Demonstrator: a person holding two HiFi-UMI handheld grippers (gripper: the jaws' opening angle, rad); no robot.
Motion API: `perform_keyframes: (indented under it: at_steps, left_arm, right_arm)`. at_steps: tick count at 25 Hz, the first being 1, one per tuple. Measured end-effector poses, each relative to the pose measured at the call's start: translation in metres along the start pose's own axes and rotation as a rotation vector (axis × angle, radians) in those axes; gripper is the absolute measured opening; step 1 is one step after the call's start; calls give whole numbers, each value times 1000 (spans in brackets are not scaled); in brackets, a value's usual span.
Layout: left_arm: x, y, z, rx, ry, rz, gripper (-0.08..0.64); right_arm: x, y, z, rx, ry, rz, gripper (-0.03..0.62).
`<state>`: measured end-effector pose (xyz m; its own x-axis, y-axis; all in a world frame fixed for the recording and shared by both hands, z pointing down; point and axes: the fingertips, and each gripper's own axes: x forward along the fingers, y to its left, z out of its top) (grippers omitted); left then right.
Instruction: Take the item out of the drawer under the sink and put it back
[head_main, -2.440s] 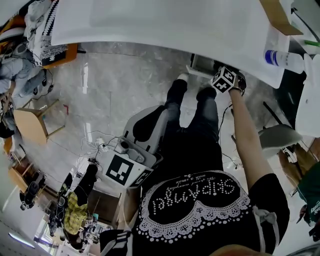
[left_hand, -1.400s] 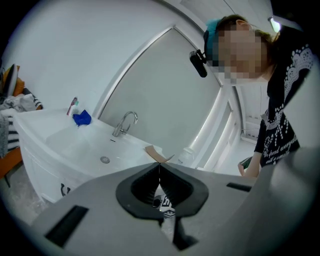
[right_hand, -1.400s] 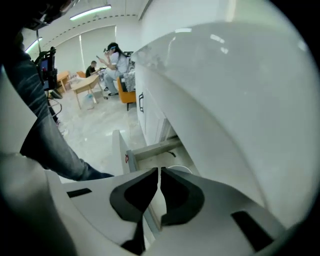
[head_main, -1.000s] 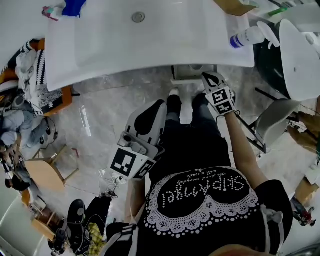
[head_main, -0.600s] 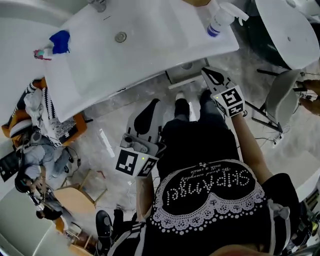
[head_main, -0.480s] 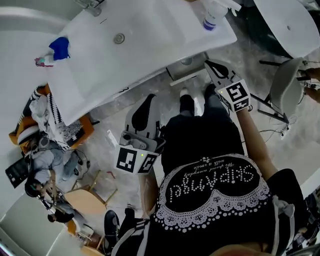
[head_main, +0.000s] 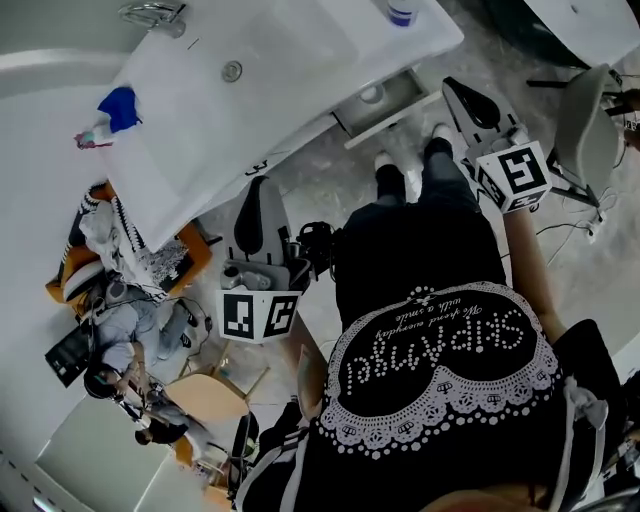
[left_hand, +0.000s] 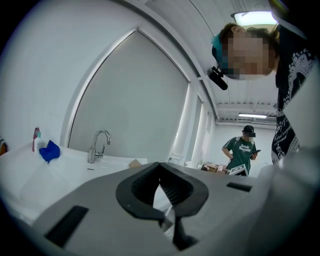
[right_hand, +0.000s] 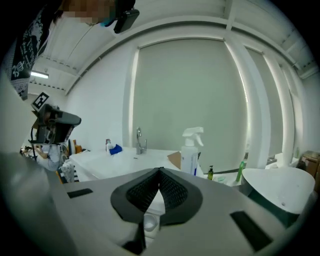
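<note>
While both grippers were held level in front of the sink (head_main: 290, 60), each had its jaws pressed together with nothing between them. In the head view the left gripper (left_hand: 159, 166) showed at centre left, below the sink's near edge, and the right gripper (right_hand: 160, 171) at upper right, just beside the open drawer (head_main: 400, 88) under the sink's right end. A small round item (head_main: 370, 94) lay inside that drawer, apart from both grippers; the right gripper view showed it low in the frame, behind the closed tips. A spray bottle (right_hand: 190, 150) stood right of the basin, a faucet (left_hand: 97, 145) behind it, a blue cloth (head_main: 120, 103) at its left
</note>
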<state>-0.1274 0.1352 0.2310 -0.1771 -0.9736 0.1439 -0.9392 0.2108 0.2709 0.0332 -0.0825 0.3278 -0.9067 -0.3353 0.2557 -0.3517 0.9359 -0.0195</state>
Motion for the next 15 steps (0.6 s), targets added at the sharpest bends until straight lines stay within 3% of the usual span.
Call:
perform_keyframes:
  at_steps: [6,15]
  left_arm:
    - [2,-8,-4,13,9,10,5]
    - [24,-60,-5,-7,-3,-36,5]
  right_arm:
    - [-35,-16,30,58,-65,-55,17]
    - [-79,-13,42,85,-67,26,18]
